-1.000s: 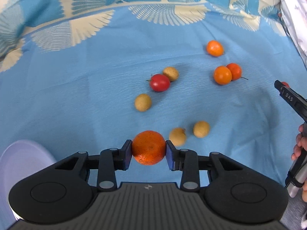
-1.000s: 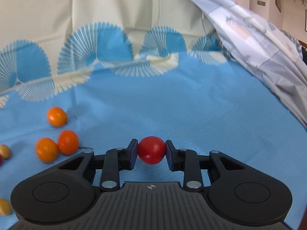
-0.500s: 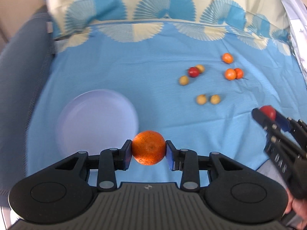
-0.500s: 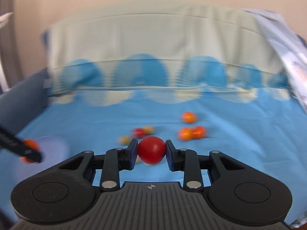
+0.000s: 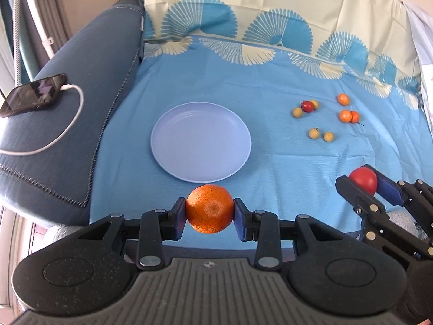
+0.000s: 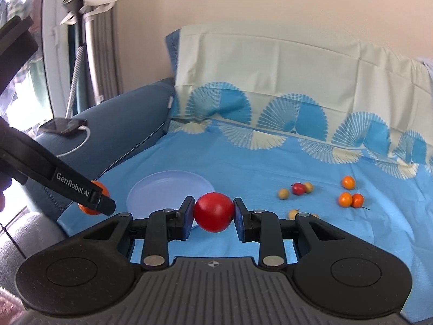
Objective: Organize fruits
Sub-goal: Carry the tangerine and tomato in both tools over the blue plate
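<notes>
Left gripper (image 5: 210,214) clenches an orange (image 5: 209,209) just near of the plate (image 5: 200,142). Right gripper (image 6: 213,212) grasps a red fruit (image 6: 214,212).

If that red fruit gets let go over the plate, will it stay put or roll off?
The red fruit looks round and smooth, so it would probably roll. The plate seems shallow, with only a low rim, which may not stop it. Pinched in the right gripper, it keeps its shape, so probably firm.

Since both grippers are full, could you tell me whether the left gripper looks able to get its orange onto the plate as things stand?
Probably yes: the left gripper holds the orange near the plate, which holds nothing, with only bare cloth between.
</notes>
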Motion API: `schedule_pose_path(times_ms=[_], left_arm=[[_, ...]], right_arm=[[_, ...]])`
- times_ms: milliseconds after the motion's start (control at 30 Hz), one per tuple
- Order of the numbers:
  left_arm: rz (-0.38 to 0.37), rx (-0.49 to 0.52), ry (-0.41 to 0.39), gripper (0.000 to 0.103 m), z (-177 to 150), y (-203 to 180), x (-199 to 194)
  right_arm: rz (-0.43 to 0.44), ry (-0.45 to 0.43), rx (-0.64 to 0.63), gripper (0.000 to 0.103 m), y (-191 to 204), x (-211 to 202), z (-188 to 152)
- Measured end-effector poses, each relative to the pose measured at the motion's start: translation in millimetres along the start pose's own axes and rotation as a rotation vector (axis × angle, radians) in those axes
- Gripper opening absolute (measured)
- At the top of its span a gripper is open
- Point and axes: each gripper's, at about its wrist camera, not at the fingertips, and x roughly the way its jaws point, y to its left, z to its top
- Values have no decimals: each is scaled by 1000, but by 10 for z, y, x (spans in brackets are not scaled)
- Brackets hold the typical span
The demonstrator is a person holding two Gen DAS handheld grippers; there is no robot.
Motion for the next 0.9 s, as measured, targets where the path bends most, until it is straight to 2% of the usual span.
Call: schedule_pose_path(times_ms=[433,900], left_arm=[[-43,-49,-29,40,-91,257,-64],[-52,-64,-18,40,-84,318,4]], right_arm=[[-6,24,-91,32,309,-42,2],[-5,52,-96,32,316,45,7]])
